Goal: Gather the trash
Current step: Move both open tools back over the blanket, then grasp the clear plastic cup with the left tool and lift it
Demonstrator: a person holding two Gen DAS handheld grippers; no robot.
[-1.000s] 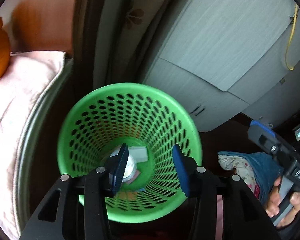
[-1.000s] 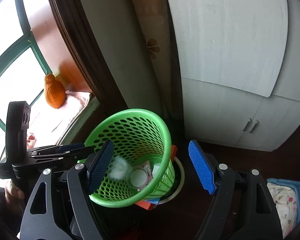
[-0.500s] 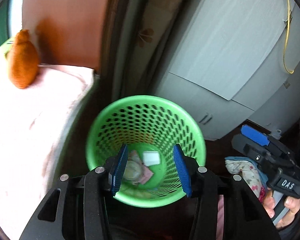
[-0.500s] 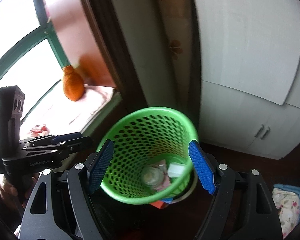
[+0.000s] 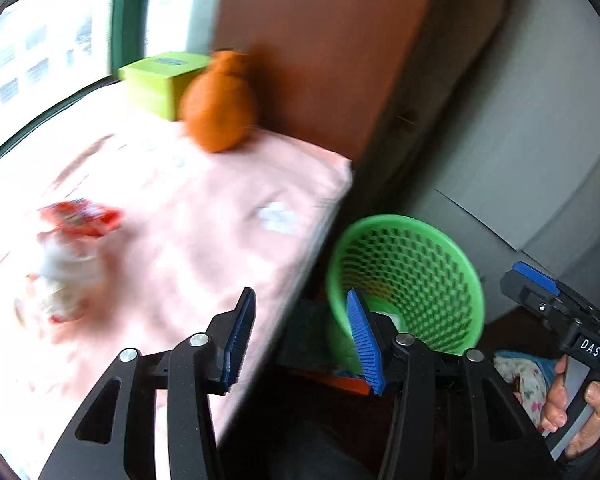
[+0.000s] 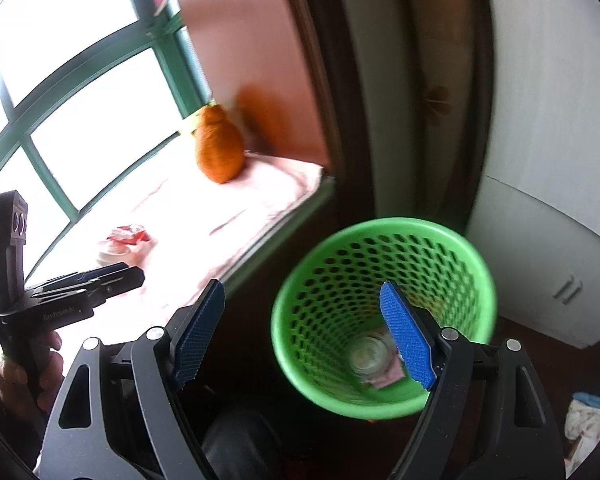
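The red wrapper (image 5: 82,216) and the crumpled white-and-red trash (image 5: 62,280) beside it lie on the pink cloth (image 5: 204,232) covering the window ledge; they are too blurred to name exactly. Your left gripper (image 5: 300,340) hangs over the cloth's edge, its jaws just opened wider with nothing between them. Your right gripper (image 6: 304,334) is likewise parted and empty above the green mesh bin (image 6: 384,316), which holds a round lid and papers. An orange plush (image 6: 219,148) sits by the window.

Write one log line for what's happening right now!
left gripper: open, empty | right gripper: open, empty | green basket: holds trash | red wrapper: on ledge
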